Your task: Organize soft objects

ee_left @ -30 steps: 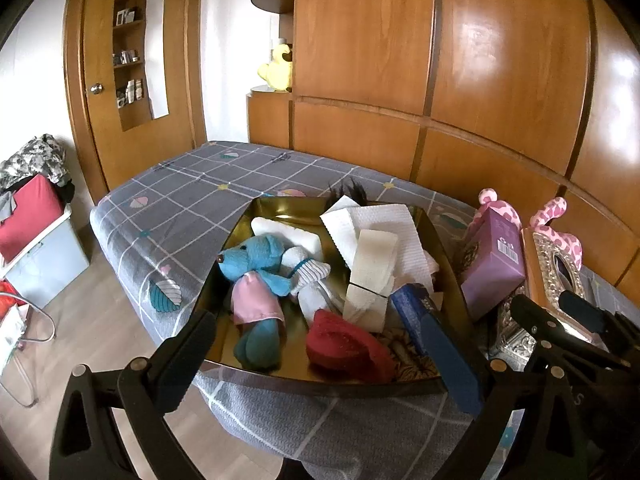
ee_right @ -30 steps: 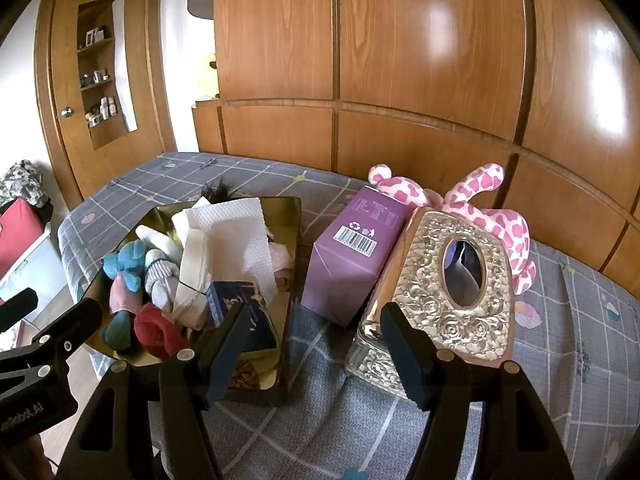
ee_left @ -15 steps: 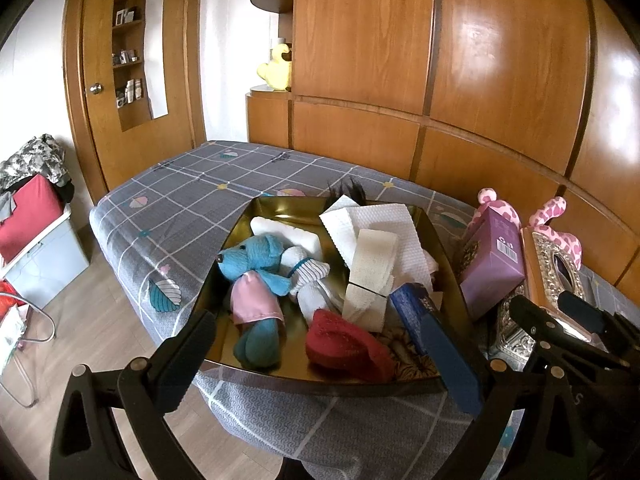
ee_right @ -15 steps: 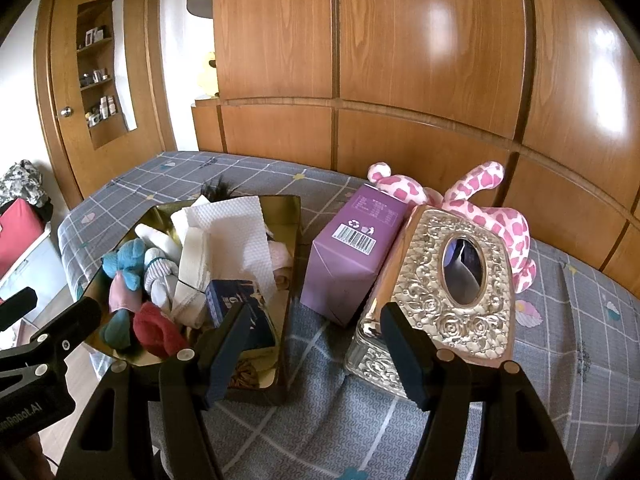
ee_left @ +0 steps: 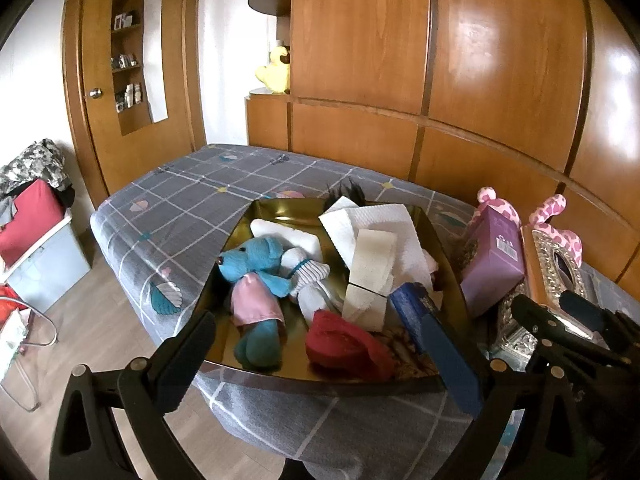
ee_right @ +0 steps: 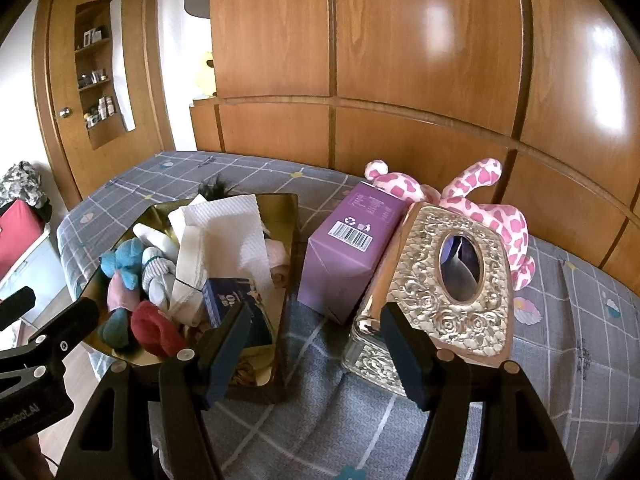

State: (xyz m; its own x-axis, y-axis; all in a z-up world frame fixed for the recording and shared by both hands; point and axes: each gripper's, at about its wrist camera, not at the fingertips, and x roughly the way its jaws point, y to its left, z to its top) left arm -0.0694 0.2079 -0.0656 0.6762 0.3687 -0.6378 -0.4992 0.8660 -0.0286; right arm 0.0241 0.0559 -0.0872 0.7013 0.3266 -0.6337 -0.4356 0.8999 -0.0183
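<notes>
A gold tray point(ee_left: 280, 210) on the bed holds a blue teddy point(ee_left: 256, 264) in a pink skirt, a white striped sock point(ee_left: 312, 276), a red cloth point(ee_left: 344, 344), paper towels point(ee_left: 380, 228) and a blue box point(ee_left: 416, 308). My left gripper point(ee_left: 316, 356) hangs open over the tray's near edge, nothing between its fingers. My right gripper point(ee_right: 316, 344) is open too, above the bedcover between the tray point(ee_right: 290, 216) and a silver tissue box point(ee_right: 452, 280). A pink spotted plush point(ee_right: 496, 216) lies behind the tissue box, beside a purple box point(ee_right: 352, 256).
The grey checked bedcover point(ee_left: 192, 200) runs back to a wooden panelled wall point(ee_left: 480, 80). A yellow plush point(ee_left: 276, 72) sits on a corner shelf. On the floor at left stand a storage box point(ee_left: 48, 268) and a red bag point(ee_left: 28, 220). A wooden door point(ee_left: 104, 92) is far left.
</notes>
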